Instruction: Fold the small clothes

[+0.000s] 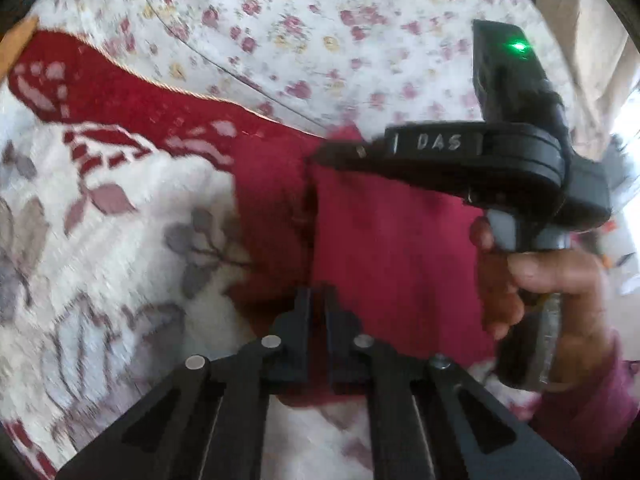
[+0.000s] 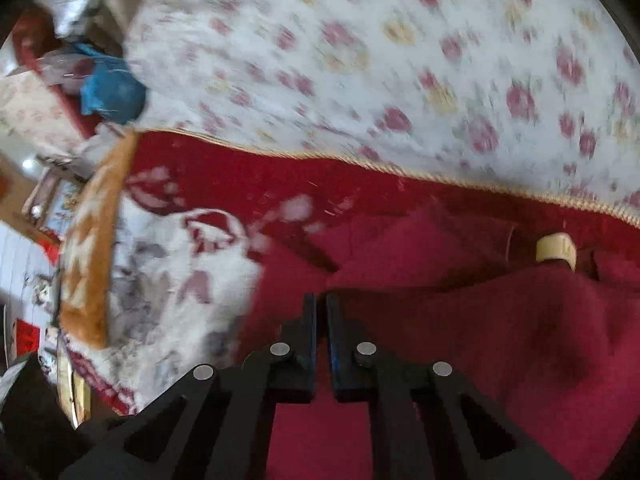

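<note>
Crimson fleece marks the landmark: the small garment point(image 1: 400, 248) that lies on the red-and-white patterned blanket point(image 1: 120, 208), with the floral sheet point(image 1: 304, 28) beyond the blanket's corded far edge.

Left wrist view: my left gripper point(image 1: 318, 300) sits at the garment's near edge, its fingers point(image 1: 302, 316) drawn nearly together with only a thin slit between them; motion blur keeps me from telling whether any cloth is pinched there. Over the garment's far right part my right gripper point(image 1: 320, 156) reaches in from the right, its tips blurred against the cloth, so from this view I cannot tell how they stand. My right hand point(image 1: 532, 292) wraps the handle, and a green light glows on the unit above it.

Right wrist view: the garment point(image 2: 500, 340) fills the lower right, bunched into soft ridges. My right gripper point(image 2: 321, 304) rests low over the garment's left part, its fingers point(image 2: 310, 332) almost closed, a narrow gap showing red cloth behind; whether they nip a fold I cannot tell. A cream tag-like patch point(image 2: 556, 249) shows at the garment's far right side. Left of the garment the blanket point(image 2: 180, 280) turns up an orange underside, and the sheet point(image 2: 360, 60) lies past it.
</note>
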Available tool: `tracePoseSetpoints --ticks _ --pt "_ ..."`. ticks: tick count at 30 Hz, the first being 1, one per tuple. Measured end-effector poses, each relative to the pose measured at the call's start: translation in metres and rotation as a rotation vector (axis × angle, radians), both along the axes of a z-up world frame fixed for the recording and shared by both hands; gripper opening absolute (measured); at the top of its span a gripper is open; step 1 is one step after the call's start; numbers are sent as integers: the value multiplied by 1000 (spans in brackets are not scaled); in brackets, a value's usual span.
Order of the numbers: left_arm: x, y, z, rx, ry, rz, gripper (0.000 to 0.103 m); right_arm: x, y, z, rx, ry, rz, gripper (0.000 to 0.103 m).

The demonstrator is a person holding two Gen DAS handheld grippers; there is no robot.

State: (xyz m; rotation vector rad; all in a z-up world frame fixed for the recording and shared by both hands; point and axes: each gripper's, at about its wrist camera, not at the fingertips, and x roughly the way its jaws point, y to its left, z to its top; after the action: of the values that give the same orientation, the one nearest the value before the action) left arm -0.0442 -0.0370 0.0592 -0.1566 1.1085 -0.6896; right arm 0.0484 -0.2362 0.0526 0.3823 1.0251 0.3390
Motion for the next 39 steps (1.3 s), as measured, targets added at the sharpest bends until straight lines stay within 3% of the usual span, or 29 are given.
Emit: tracePoseSetpoints --ticks 5,7,10,11,12,14,15,16,20,21,22,23,24,25,26,29,31,33,36,38,39 --pt "-16 6 16 59 -115 4 6 -4 32 13 41 -39 96 1" --pt "-11 9 12 98 -122 32 6 2 44 -1 -26 -20 73 2" --pt "-2 14 9 98 -97 85 6 -2 31 -12 41 23 36 4" --pt "-2 16 10 86 -94 91 7 -9 24 -7 28 4 25 11" --pt "-2 17 11 78 -95 85 14 -14 19 -1 0 -13 9 34" --pt "-6 14 15 60 -117 75 32 -18 10 9 -34 -46 -19 63" --pt "-8 13 16 56 -125 71 49 -18 6 13 -43 -56 -34 64" --pt "-10 9 16 49 -134 62 60 -15 4 14 -48 -51 -40 64" --pt "-8 -12 4 96 -132 26 61 17 11 -13 -67 83 -65 64" --pt "-8 -18 0 105 -119 8 48 24 11 -22 -60 114 -77 63" --pt "-8 -22 -6 107 -98 -8 20 29 11 -32 -53 136 -93 59" --pt "-6 -28 -14 101 -52 -35 7 32 7 -39 -60 145 -116 39" --pt "-7 -31 -19 100 -30 -46 7 32 4 -40 -75 138 -131 11" --pt "-7 -31 -21 109 -35 -46 7 29 -2 -39 -56 124 -140 8" --pt "-9 -30 -20 113 -42 -50 7 25 -5 -35 -18 112 -138 8" --pt "-17 -13 -4 6 -20 -74 6 10 -5 -11 -22 30 -98 8" --pt "-24 -5 7 -22 -52 -98 6 4 2 4 2 -9 -49 8" --pt "-25 2 7 -7 -64 -90 6 7 15 5 -4 -16 -14 7" --pt "-16 5 -10 27 -1 -68 7 16 32 -20 -29 38 -7 8" --pt "-12 1 -16 68 0 -56 10 15 33 -34 -66 64 -16 11" --pt "-9 1 -15 78 -6 -41 15 10 30 -34 -56 60 -22 18"
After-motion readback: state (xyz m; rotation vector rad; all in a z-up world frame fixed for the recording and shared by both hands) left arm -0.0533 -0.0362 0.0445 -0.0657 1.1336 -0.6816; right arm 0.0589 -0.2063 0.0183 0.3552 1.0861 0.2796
